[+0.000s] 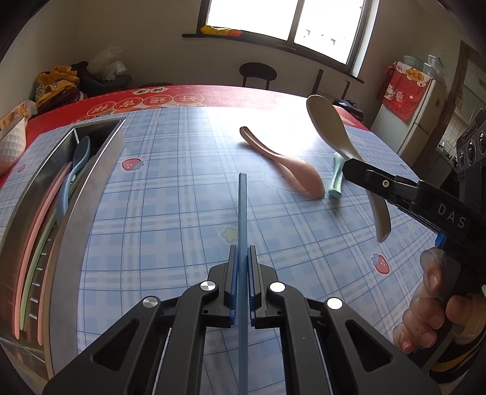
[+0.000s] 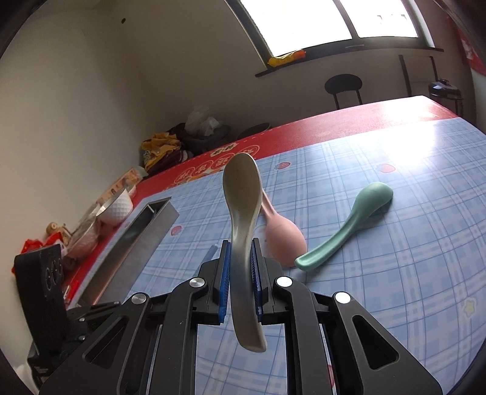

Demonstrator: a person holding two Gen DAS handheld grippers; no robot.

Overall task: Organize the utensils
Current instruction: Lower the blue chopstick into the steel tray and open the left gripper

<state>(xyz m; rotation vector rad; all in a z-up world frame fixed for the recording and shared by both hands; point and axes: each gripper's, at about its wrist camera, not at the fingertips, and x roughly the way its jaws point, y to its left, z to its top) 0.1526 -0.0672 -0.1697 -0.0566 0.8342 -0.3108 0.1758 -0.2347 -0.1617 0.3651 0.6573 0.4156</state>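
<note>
Table (image 1: 182, 212): spoons, metal tray (image 1: 82, 188)

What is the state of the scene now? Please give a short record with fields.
left gripper: shut on blue chopstick
right gripper: shut on beige spoon, held above the table
steel tray: holds a blue spoon plus pink and green utensils
loose on tablecloth: pink spoon, green spoon
left to store: judging from this, both held items and both loose spoons

Daylight from the blown-out window (image 1: 291, 18) glares off the surface (image 1: 282, 133); edges curve and darken.
</note>
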